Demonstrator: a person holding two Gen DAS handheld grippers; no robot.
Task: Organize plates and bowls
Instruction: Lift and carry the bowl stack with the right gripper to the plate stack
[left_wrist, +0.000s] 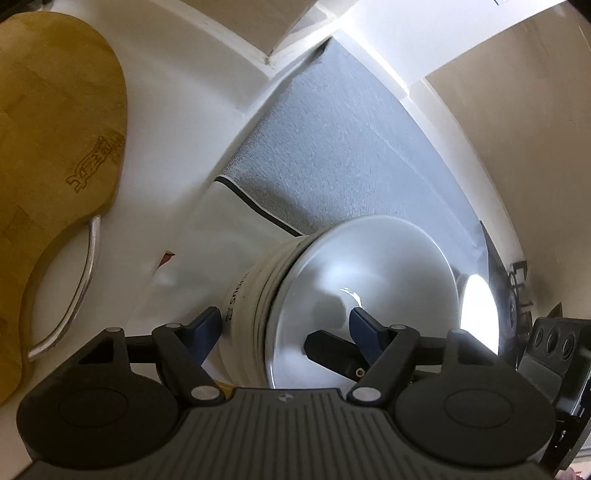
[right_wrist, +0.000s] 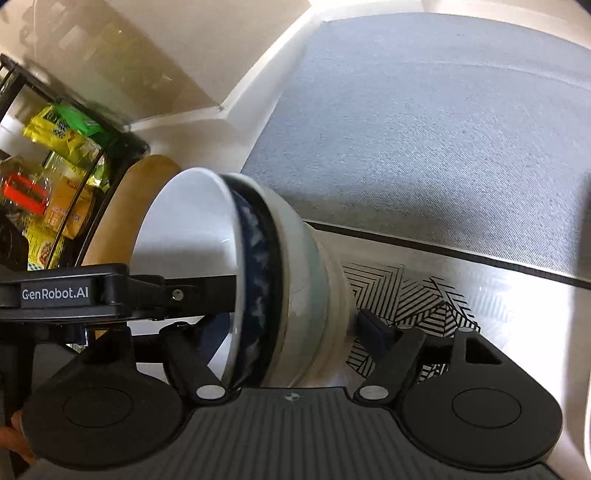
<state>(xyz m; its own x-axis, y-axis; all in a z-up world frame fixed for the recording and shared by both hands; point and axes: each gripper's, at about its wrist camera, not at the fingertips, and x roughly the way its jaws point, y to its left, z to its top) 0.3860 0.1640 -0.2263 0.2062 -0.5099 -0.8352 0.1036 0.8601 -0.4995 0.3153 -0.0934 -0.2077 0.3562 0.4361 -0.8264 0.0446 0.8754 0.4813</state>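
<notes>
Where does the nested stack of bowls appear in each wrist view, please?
Left wrist: stack of bowls lies on its side at lower centre, mouth facing right.
Right wrist: stack of bowls sits centre-left, mouth facing left.
Shared landmark: the grey mat behind it.

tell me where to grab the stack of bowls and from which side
Take the stack of bowls at its rim on opposite sides, one finger inside the top bowl and one on the outer wall. The stack is tipped sideways with its open mouth exposed, so each hand-held gripper can straddle the thin rim; the round walls are too wide.
</notes>
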